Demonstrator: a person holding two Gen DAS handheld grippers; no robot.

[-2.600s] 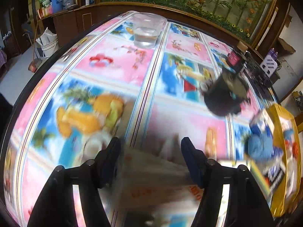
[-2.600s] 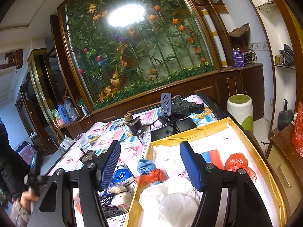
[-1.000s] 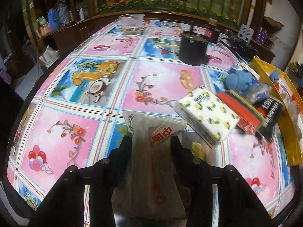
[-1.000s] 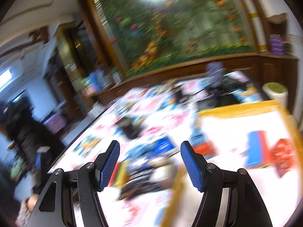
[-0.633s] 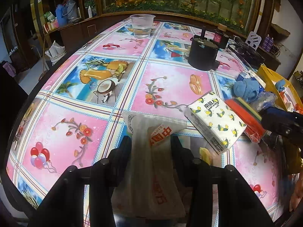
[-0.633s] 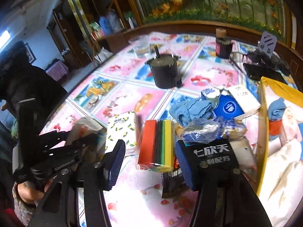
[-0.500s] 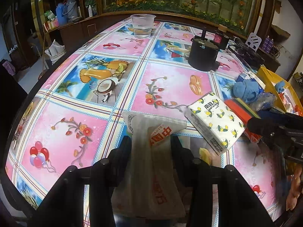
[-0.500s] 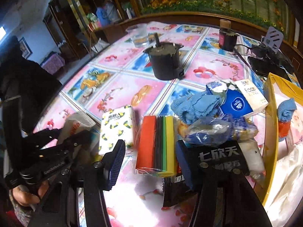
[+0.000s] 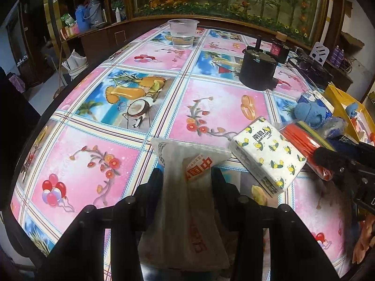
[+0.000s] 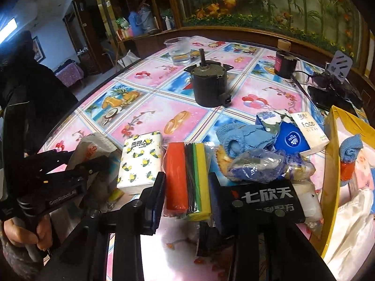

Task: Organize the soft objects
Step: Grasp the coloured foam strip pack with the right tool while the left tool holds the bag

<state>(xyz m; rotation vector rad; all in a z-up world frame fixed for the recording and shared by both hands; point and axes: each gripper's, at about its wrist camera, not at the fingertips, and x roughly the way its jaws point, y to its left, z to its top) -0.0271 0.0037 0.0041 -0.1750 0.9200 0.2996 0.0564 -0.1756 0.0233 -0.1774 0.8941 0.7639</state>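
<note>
My left gripper (image 9: pixel 187 174) is shut on a thin white plastic bag (image 9: pixel 187 154) with red print, held low over the near table edge. In the right wrist view my right gripper (image 10: pixel 186 180) straddles a wrapped pack of coloured cloths (image 10: pixel 185 164) in red, black, green and yellow. Its jaws are closing and the pads (image 10: pixel 159 187) sit against both long sides of the pack. A lemon-print tissue pack (image 10: pixel 140 161) lies just left of it, between the two grippers. The left gripper (image 10: pixel 91 157) shows at the far left, in a person's hand.
Right of the cloth pack lie a black printed packet (image 10: pixel 264 199), a blue towel (image 10: pixel 243 135), a crumpled blue bag and blue tissue packs. A yellow box (image 10: pixel 332 140) with soft things stands at the right. A black motor (image 10: pixel 208 86) and a water cup (image 10: pixel 179 50) stand farther back.
My right gripper swung down from above the yellow box to the cloth pack and narrowed its jaws around it. The left gripper kept still with the bag.
</note>
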